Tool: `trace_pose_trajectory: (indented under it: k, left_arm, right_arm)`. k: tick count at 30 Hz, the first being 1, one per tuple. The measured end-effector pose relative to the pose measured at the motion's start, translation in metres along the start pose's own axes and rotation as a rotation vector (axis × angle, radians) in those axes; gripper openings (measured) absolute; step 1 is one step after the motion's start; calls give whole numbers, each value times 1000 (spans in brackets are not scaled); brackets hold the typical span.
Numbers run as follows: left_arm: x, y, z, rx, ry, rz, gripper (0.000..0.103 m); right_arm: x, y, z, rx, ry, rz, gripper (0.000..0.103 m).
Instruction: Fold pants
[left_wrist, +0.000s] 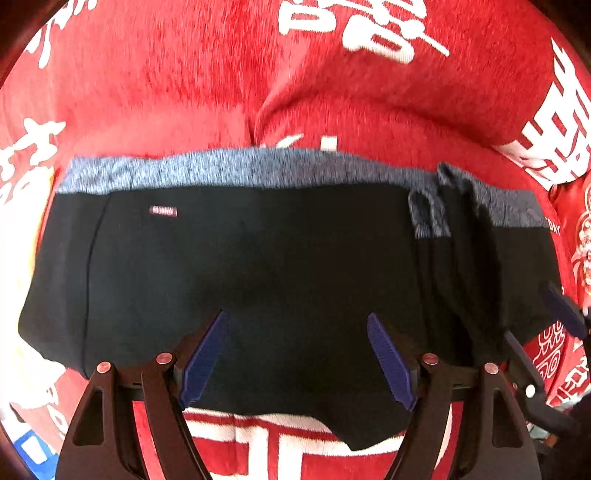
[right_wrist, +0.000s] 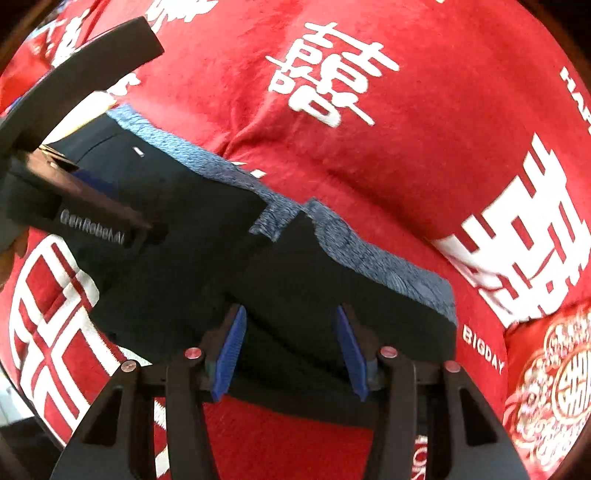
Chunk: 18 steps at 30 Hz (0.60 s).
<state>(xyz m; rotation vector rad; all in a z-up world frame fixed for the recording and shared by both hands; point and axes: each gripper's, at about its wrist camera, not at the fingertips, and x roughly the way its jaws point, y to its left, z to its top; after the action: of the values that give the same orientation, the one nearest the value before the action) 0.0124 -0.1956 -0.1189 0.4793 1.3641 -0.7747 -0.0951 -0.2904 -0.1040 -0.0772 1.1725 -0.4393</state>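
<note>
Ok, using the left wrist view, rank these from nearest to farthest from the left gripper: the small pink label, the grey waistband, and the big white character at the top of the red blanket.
1. Small pink label, on the black pants, up and left of the left gripper.
2. Grey waistband, along the far edge of the pants, just beyond the label.
3. White character, on the red blanket at the top of the view, well past the pants.

The left gripper (left_wrist: 298, 323) fills the bottom of its view: 2 glossy black linkage arms on each side, each with a triangular cut-out and a round pinkish-silver pivot cap, 4 caps in all. Its 2 fingers carry ribbed dark-blue pads (left_wrist: 390, 363). The right gripper (right_wrist: 291, 314) is built the same, with black arms, 4 metallic caps and blue ribbed pads (right_wrist: 229, 354). At the right view's left edge, the left gripper's black body bears pale "GenRobot.AI" lettering.
</note>
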Motion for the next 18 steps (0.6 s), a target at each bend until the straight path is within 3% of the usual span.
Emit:
trace_pose_trajectory:
  k: [5,7,8,10,13,18]
  left_arm:
    - [0,3,-11,-2,18,8,79]
    - [1,5,-11,-11,23,18,79]
    - [-2,7,-11,-17,23,18,79]
    - [-9,12,-11,-20,9,21,79]
    - [-16,20,-10,-19,-9,35,79]
    - [-13,30,-7,-53,4,59,79]
  right_arm:
    - [15,18,-1,-100,12,-13,54]
    - [29,10,4,-56,70,32,10]
    - [33,1,8,-11,90,56,10]
    - [16,-15,17,43,35,77,8]
    - [-10,-13,17,24,-12,101,9]
    - [16,34,-1,-86,79,128,11]
